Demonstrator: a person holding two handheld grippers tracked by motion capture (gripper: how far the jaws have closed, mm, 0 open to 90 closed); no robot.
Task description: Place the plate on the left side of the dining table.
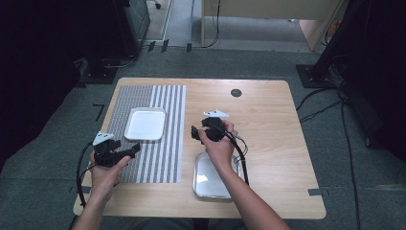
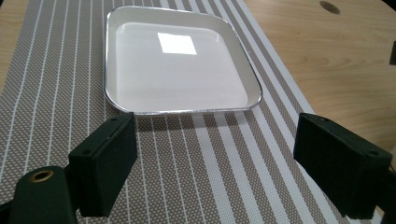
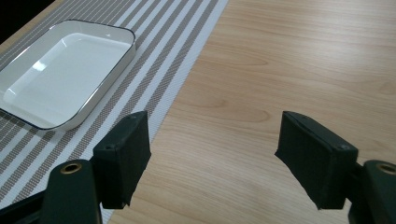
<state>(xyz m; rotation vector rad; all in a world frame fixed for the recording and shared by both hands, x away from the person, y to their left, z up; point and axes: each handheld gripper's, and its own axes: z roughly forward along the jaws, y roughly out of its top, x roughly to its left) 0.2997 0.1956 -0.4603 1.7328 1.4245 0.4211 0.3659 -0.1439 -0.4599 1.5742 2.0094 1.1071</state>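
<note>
Two trays sit on my table (image 1: pixel 268 124): the white tray (image 1: pixel 145 123) lies on the striped mat (image 1: pixel 167 158), and the steel tray (image 1: pixel 207 179) rests on bare wood just right of that mat, partly under my right forearm. My left gripper (image 1: pixel 125 152) hovers over the mat's near left part, just short of the white tray, jaws wide apart and empty. My right gripper (image 1: pixel 195 132) hangs just right of the mat, above the steel tray's far edge, jaws likewise spread on nothing.

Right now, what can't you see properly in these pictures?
- Second tray, high view: the right forearm covers much of it.
- Dark round spot on the table, high view: too small to tell what it is.
- Striped mat, left gripper view: cut off by the picture edges.
- White tray, right gripper view: its left part is cut off.
</note>
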